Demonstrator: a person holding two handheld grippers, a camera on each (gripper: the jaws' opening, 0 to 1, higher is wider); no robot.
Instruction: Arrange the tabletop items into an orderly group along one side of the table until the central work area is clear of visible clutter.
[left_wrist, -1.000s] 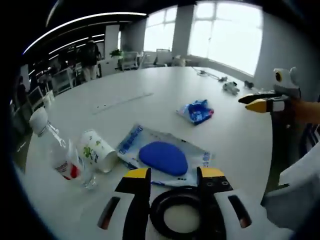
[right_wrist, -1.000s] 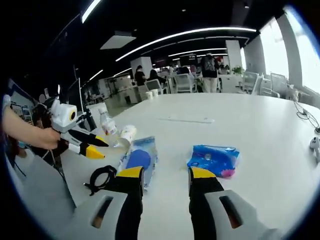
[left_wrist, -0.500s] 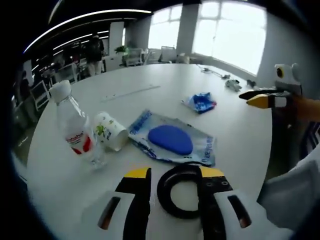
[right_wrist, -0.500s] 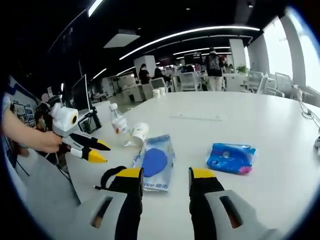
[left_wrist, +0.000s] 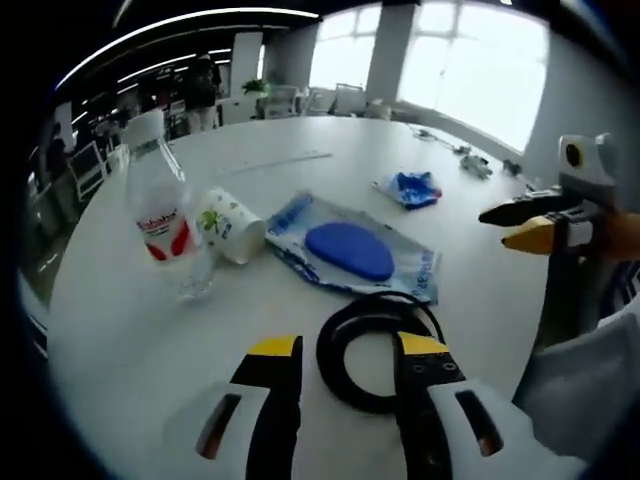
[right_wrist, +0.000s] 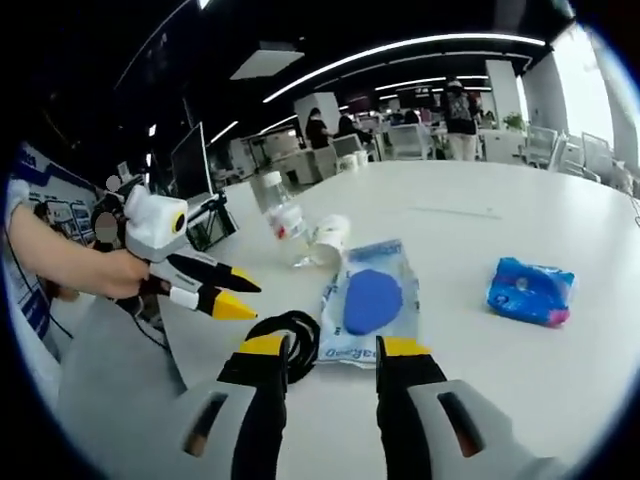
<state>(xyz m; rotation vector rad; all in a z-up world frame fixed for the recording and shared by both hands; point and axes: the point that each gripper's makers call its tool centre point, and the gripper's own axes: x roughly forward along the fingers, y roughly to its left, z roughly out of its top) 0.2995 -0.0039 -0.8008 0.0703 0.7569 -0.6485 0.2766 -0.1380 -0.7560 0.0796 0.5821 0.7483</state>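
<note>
The white counter (left_wrist: 120, 330) carries five items. A coil of black cable (left_wrist: 372, 352) lies nearest its edge, just ahead of the left gripper (left_wrist: 350, 350), whose yellow-tipped jaws stand apart and empty. Beyond the coil lies a flat clear pouch (left_wrist: 352, 258) holding a blue oval pad. To the pouch's left a paper cup (left_wrist: 230, 225) lies on its side, just beside an upright plastic bottle (left_wrist: 160, 215). A crumpled blue packet (left_wrist: 410, 187) sits well apart, toward the windows.

The right gripper (right_wrist: 330, 352) likewise hovers with jaws apart, gripping nothing; in its view the cable (right_wrist: 290, 335) is just beyond the left jaw and the pouch (right_wrist: 368, 300) straight ahead.

Handling, as judged: the cable is light and limp, best pinched across the bundled strands so the loop does not unwind. The pouch is soft and slippery; take it by a corner or slide it. The cup is light and crushable, so close gently on its rim. The bottle looks nearly empty and tippy; grasp the body below the cap.
</note>
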